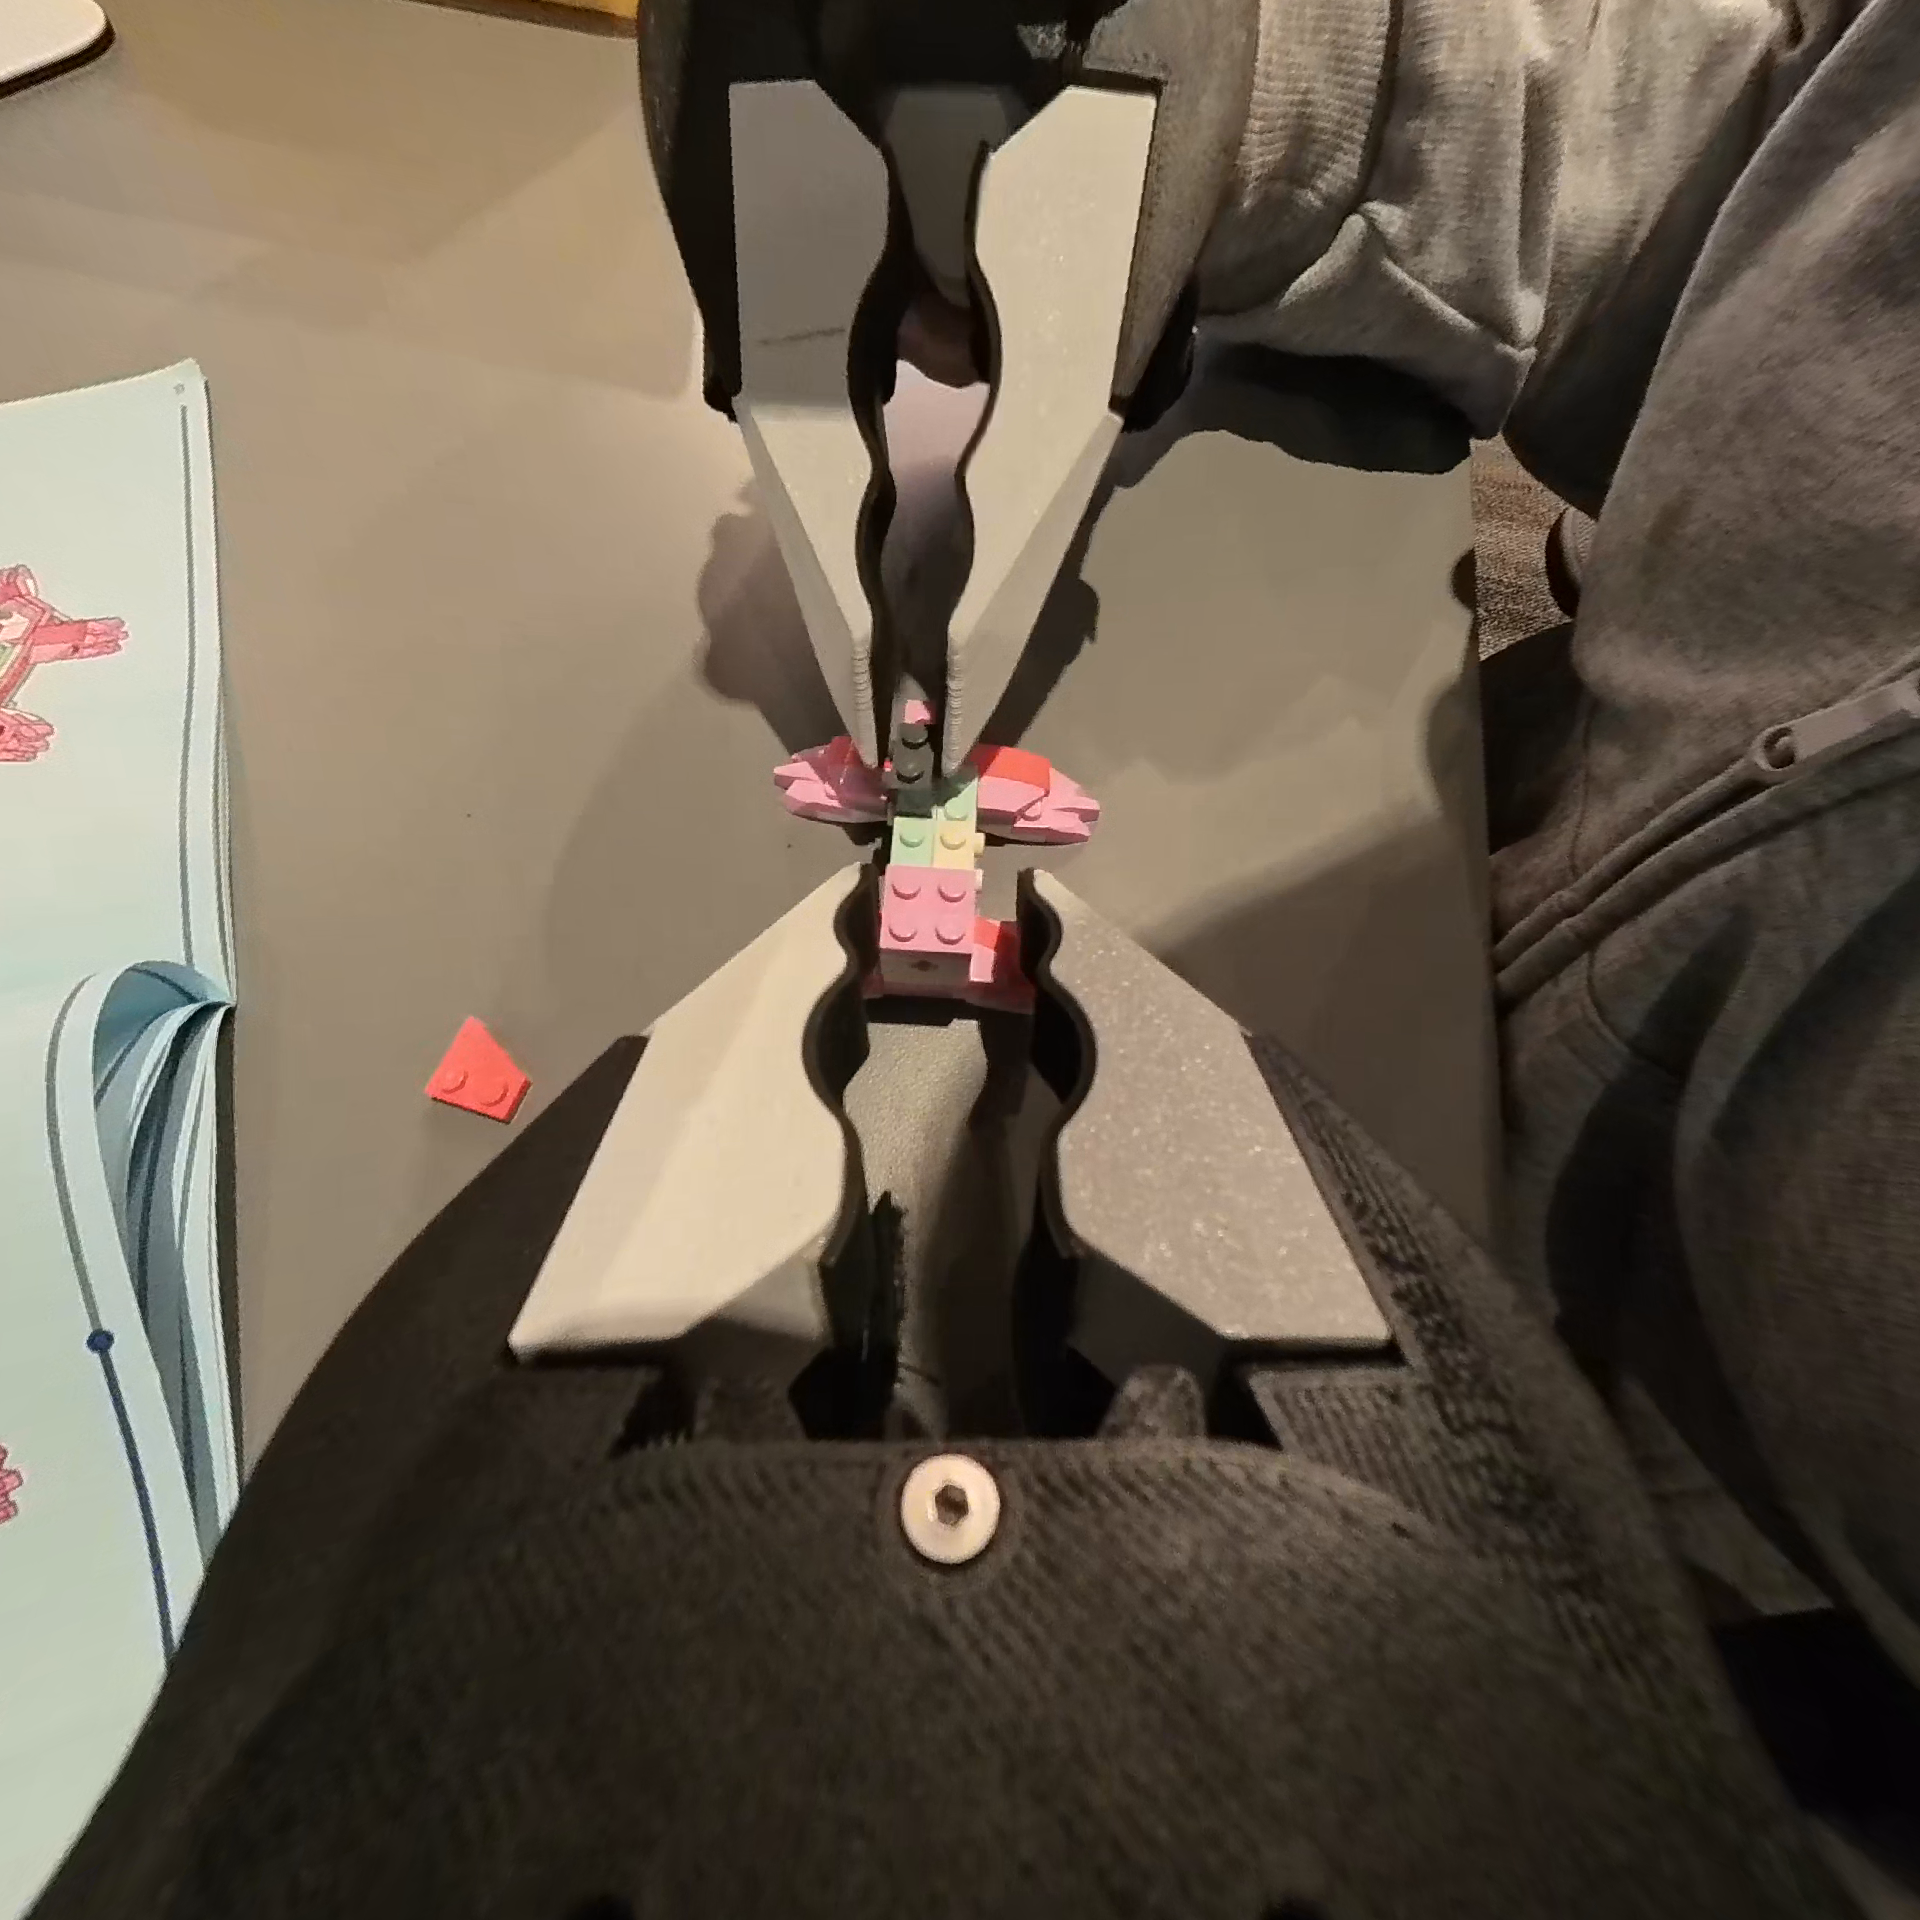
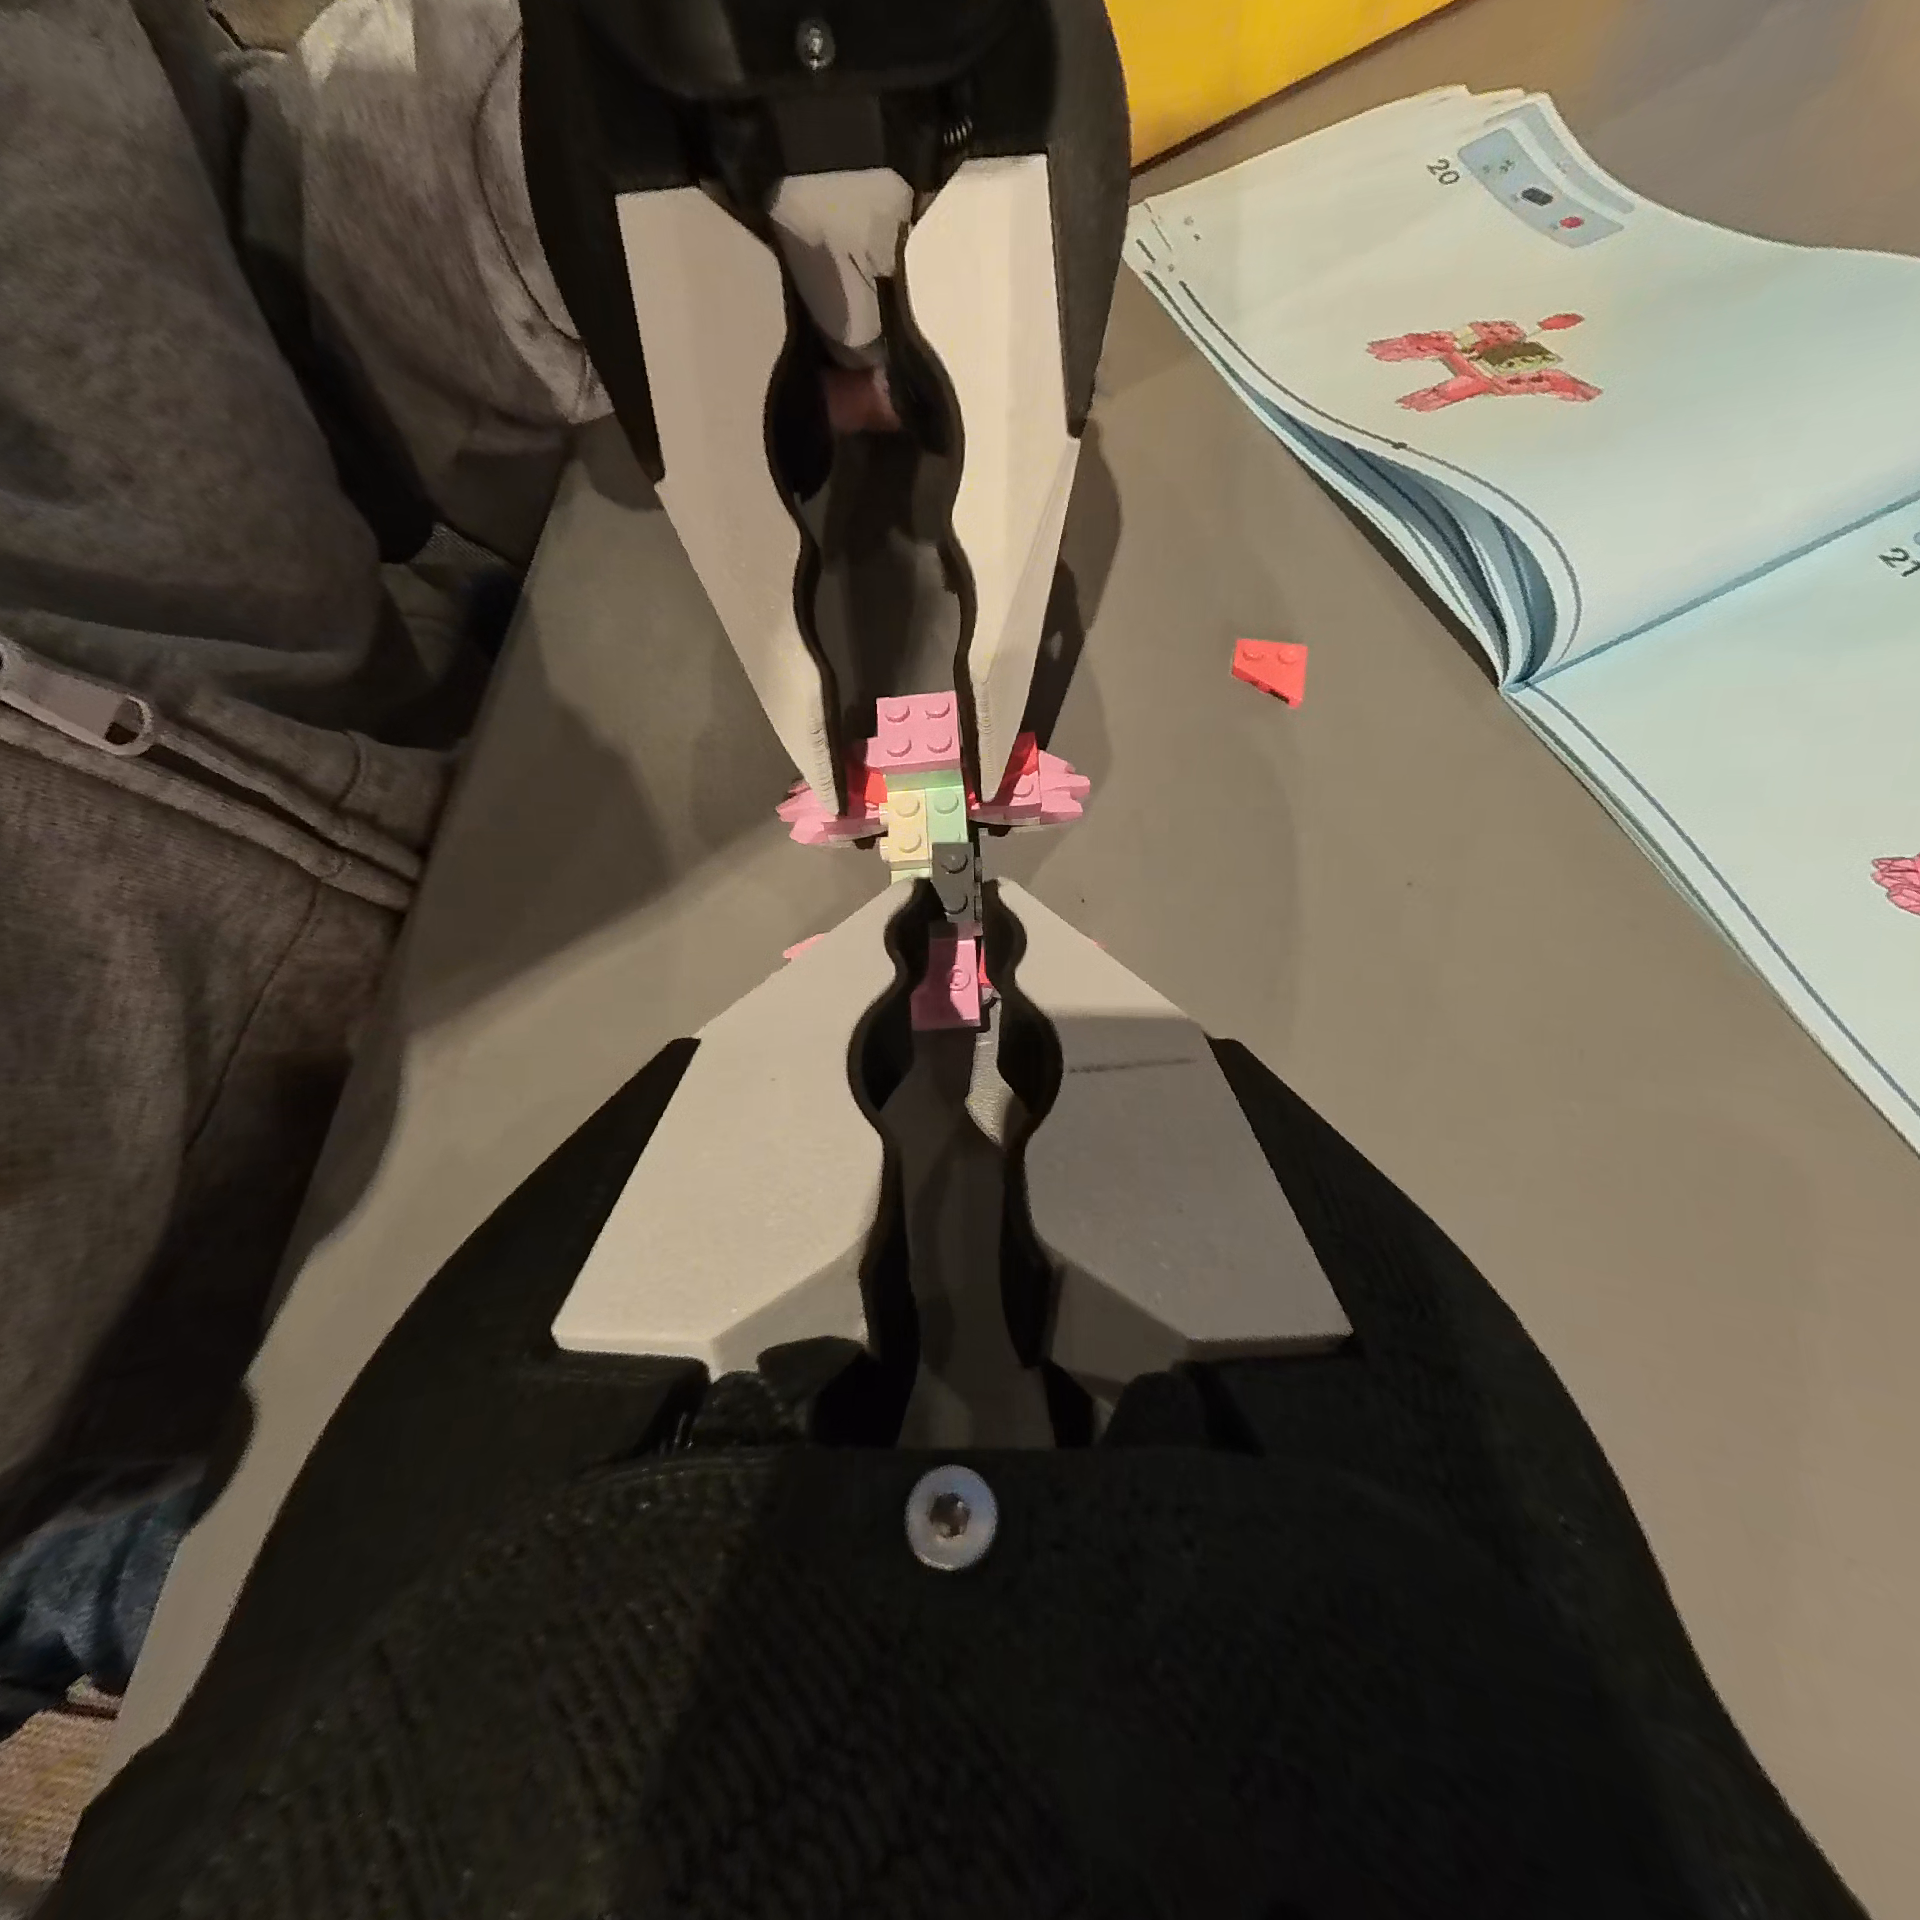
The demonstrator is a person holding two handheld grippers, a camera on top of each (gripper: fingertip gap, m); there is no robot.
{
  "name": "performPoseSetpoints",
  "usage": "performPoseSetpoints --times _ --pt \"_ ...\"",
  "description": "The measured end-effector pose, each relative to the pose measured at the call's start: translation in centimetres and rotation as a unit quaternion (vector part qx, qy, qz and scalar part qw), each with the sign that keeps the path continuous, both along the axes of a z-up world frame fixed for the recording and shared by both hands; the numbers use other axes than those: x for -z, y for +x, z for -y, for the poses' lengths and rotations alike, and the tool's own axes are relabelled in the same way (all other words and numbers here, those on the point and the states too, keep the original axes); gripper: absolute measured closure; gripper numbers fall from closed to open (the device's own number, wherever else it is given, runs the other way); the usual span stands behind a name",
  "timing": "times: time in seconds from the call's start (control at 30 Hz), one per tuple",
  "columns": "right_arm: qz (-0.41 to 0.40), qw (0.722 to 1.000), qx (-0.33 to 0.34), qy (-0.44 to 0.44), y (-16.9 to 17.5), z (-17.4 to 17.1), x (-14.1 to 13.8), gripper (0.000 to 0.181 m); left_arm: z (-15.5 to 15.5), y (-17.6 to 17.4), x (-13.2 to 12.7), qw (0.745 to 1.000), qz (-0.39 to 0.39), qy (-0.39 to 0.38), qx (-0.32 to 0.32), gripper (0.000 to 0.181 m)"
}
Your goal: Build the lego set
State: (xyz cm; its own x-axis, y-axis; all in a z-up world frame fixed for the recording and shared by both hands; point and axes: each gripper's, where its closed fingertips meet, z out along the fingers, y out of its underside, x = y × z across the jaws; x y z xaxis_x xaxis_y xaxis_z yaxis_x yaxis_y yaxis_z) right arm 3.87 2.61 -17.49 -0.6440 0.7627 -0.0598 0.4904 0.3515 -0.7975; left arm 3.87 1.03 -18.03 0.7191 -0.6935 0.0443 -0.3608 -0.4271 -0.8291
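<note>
The two grippers meet tip to tip above the grey table [image 1: 468,416], sharing one small lego model [image 1: 930,883]. The left gripper [image 1: 940,883] is clamped on the model's pink block end; the right gripper [image 2: 951,899] pinches a thin dark grey piece [image 2: 954,873] that sits on the model's pale green and yellow middle. Pink wing-like parts stick out on both sides just past the tips.

Open table lies to the left gripper's left, where a loose red wedge plate [image 1: 478,1070] rests short of the open instruction booklet [image 1: 104,831]. On its right the table edge is close, with a person's grey hooded top [image 1: 1714,727] beyond.

Only the right wrist view shows a yellow object [image 2: 1247,62] (at the far edge).
</note>
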Motion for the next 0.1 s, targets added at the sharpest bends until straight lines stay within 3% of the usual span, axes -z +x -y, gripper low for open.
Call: performPoseSetpoints --times 0.1 --pt "-0.005 1.000 -0.006 0.005 0.10 0.11 0.02 0.173 -0.01 -0.03 -0.02 1.000 0.002 -0.002 0.000 0.157"
